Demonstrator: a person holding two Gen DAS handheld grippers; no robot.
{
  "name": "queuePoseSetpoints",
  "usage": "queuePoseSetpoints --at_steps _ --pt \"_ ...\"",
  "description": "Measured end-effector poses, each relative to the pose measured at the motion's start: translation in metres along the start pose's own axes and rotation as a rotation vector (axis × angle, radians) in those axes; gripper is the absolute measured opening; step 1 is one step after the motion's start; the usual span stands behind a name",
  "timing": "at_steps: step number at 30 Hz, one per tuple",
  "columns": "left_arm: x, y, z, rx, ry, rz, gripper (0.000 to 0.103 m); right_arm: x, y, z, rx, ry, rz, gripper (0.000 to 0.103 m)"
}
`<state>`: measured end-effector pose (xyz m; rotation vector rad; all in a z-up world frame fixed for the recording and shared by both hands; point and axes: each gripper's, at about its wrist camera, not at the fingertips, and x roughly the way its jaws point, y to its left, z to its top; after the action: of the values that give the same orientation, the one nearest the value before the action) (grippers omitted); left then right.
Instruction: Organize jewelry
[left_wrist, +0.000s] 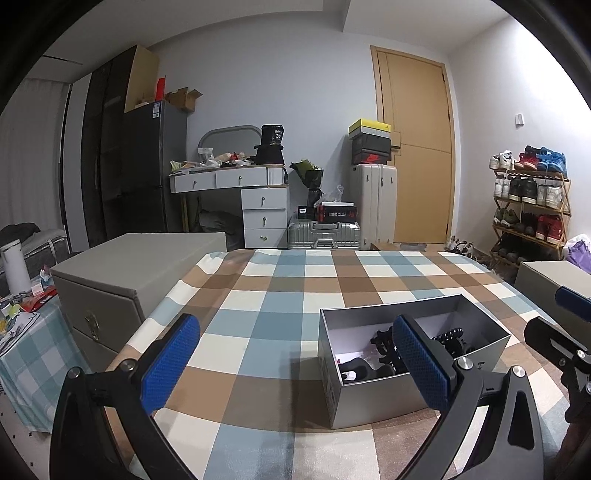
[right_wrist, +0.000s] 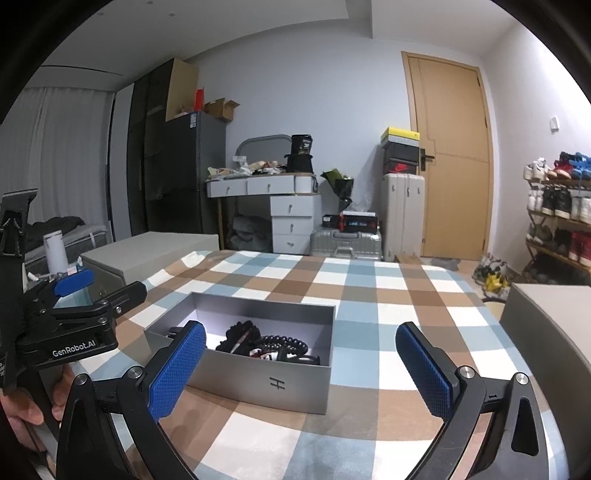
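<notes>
A grey box with no lid sits on a checked cloth, and the jewelry is all inside it: dark beads and coils in one mixed heap. The box has its open top facing up, so things can be lifted out or dropped in with ease. The left gripper hangs over the cloth with its jaws spread wide, and nothing is between them. The right gripper is wide open too and holds nothing. Both stay just in front of the box, one to each side, likely so that either can reach in. With the jewelry lying in the box like this, it could be waiting to be sorted, or it could be all put away; I cannot tell which. The right view shows the near wall of the box with a small mark on it, and a hand holding the left gripper. The left view shows the box from its left end, and the right gripper at the edge. It also shows a white bottle on a side table.
</notes>
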<state>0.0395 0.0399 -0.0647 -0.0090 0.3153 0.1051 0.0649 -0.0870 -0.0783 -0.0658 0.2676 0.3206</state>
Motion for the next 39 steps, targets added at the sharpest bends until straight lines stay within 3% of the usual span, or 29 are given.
queuePoseSetpoints --at_steps 19,39 --pt "0.0009 0.0003 0.0 -0.016 -0.001 0.028 0.102 0.0006 0.0003 -0.0011 0.004 -0.001 -0.009 0.103" --pt "0.0022 0.0002 0.0001 -0.008 -0.001 0.007 0.102 -0.0001 0.0011 -0.0013 0.002 -0.006 -0.011 0.103"
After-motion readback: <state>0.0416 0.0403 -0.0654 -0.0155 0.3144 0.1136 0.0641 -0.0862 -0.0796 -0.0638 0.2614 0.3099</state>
